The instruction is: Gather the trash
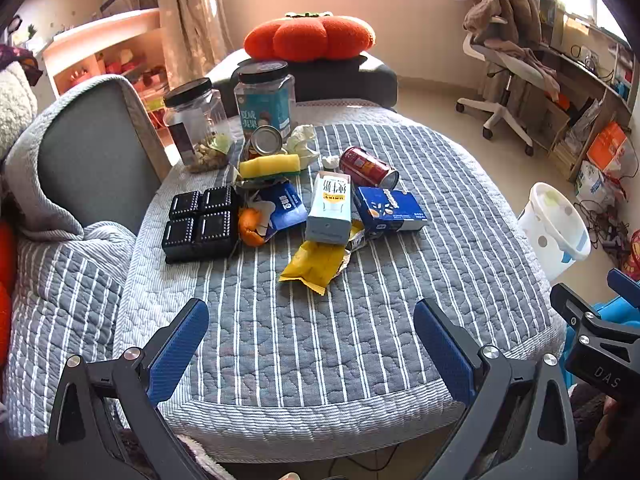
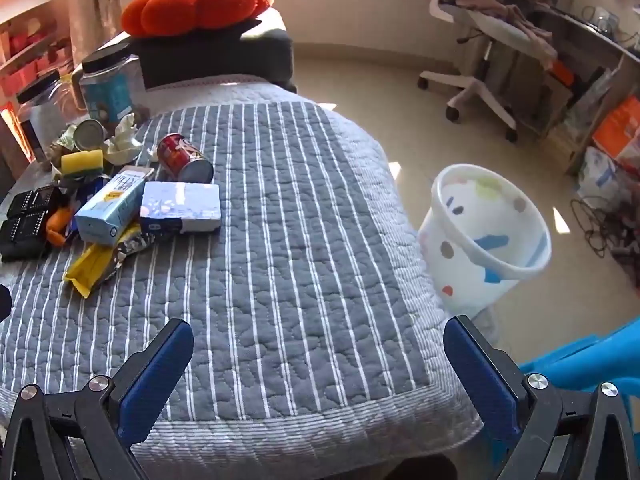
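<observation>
Trash lies in a pile on the quilted striped table (image 1: 320, 340): a yellow wrapper (image 1: 316, 266), a light blue milk carton (image 1: 330, 208), a dark blue box (image 1: 390, 210), a red can (image 1: 368, 168) on its side, orange peel (image 1: 250, 226), crumpled tissue (image 1: 302, 140) and an open tin (image 1: 266, 140). A white dotted trash bin (image 2: 486, 236) stands on the floor right of the table. My left gripper (image 1: 312, 344) is open and empty over the table's near edge. My right gripper (image 2: 318, 364) is open and empty, also near the front edge, right of the pile (image 2: 120, 208).
Two black-lidded jars (image 1: 266, 96) and a yellow sponge (image 1: 270, 166) stand at the back, a black studded box (image 1: 200, 222) at the left. An orange pumpkin cushion (image 1: 310, 36) sits behind. An office chair (image 1: 500, 60) and cluttered shelves are at the right; a blue stool (image 2: 580, 364) is nearby.
</observation>
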Demonstrator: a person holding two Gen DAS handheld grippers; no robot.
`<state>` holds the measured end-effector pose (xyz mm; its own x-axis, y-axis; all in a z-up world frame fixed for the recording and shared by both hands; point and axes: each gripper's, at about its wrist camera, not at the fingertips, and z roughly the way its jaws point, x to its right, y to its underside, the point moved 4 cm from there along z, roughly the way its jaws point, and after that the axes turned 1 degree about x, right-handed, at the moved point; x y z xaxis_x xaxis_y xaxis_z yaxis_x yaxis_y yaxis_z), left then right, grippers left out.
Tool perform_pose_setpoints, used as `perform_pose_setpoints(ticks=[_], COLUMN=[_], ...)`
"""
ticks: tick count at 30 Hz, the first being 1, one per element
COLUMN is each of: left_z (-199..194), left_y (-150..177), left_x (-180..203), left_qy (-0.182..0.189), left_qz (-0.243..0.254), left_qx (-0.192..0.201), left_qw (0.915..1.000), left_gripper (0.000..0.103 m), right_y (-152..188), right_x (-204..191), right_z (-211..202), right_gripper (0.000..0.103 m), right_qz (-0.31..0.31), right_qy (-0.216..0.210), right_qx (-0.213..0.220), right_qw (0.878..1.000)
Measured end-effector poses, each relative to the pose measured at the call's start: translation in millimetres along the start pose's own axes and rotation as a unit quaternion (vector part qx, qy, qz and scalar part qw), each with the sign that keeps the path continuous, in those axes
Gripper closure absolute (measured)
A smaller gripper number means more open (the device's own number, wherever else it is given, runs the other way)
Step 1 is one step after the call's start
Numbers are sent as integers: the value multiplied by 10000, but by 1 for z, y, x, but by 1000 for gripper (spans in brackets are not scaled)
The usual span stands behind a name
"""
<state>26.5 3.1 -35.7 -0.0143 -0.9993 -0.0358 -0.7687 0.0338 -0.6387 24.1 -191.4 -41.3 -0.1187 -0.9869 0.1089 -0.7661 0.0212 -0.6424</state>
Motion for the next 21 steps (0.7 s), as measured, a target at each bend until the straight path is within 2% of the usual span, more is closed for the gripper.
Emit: perform_pose_setpoints(ticks=[21], left_z=[0], left_y=[1], left_x=[1], left_qy=[20], left_qz=[-7], left_qx=[-9], left_qw=[10000], left_gripper=[0], right_y=[1], right_x=[-2], right_z=[0], right_gripper=[0], right_qz=[-20], right_qy=[-9], right_qx=[-12], right_qw=[10000])
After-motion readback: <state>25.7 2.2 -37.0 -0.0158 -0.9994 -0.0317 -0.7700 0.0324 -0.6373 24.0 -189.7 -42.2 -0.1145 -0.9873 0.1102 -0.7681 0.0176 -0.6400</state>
